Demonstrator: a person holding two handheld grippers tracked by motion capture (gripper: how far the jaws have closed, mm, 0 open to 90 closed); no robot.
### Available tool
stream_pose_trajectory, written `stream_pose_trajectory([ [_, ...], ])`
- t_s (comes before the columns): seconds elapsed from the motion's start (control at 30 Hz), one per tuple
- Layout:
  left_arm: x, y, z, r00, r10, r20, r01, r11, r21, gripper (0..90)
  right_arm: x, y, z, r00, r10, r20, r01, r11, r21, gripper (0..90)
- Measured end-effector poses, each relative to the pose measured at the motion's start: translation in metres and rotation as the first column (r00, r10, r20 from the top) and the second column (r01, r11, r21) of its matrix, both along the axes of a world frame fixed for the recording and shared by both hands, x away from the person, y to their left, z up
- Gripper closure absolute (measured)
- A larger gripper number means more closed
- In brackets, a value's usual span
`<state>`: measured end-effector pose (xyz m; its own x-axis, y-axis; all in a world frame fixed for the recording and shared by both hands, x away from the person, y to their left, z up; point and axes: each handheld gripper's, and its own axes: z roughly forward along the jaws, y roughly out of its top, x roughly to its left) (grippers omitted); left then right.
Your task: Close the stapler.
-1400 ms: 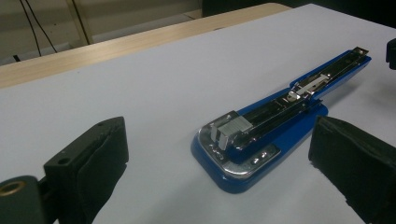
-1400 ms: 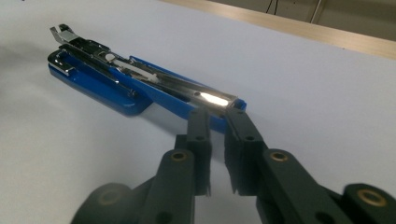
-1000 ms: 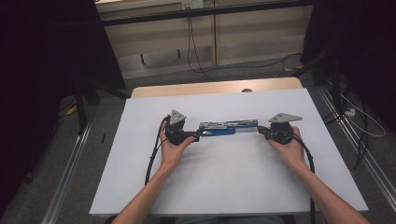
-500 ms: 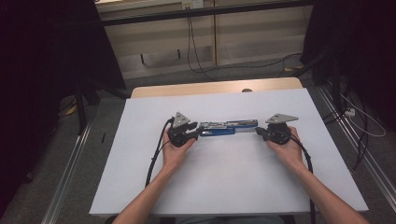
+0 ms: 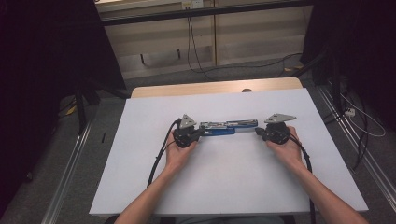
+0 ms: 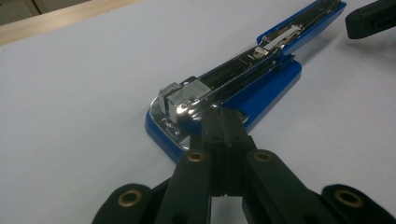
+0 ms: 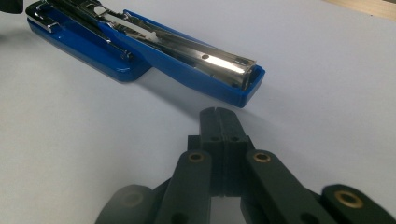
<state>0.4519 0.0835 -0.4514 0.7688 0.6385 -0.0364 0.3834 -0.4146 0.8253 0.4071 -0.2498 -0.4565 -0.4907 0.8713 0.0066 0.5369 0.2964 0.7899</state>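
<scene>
On the white sheet (image 5: 140, 186) that covers the table, the left gripper (image 5: 200, 133) sits well in from the left edge, its jaws pressed flat together with nothing between them; they have just been closing, and a second ago they stood spread beside the stapler's end. Its closed tip now rests at the metal head of the blue stapler (image 5: 228, 127), whether touching it I cannot tell. The stapler lies folded open and flat near the middle of the sheet, slightly nearer the far edge, in the same spot as before, its long axis running left to right. Just off its right end, with a small gap, the right gripper (image 5: 259, 132) holds nothing, its jaws closed as they were earlier.
</scene>
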Motion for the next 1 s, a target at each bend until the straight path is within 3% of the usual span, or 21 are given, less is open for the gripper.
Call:
stream_pose_trajectory([
  [0.27,0.0019,0.0002,-0.0009,0.9999,0.012,-0.007,-0.012,0.9999,0.002,90.0,0.0017,0.0023,-0.0004,0.9997,0.023,0.009,-0.023,0.999,-0.03,90.0],
  [1.0,0.0072,-0.0013,-0.0012,0.9994,0.034,0.002,-0.034,0.9994,0.007,90.0,0.0078,0.0052,-0.0006,0.9982,0.02,-0.056,-0.023,0.999,-0.049,90.0],
])
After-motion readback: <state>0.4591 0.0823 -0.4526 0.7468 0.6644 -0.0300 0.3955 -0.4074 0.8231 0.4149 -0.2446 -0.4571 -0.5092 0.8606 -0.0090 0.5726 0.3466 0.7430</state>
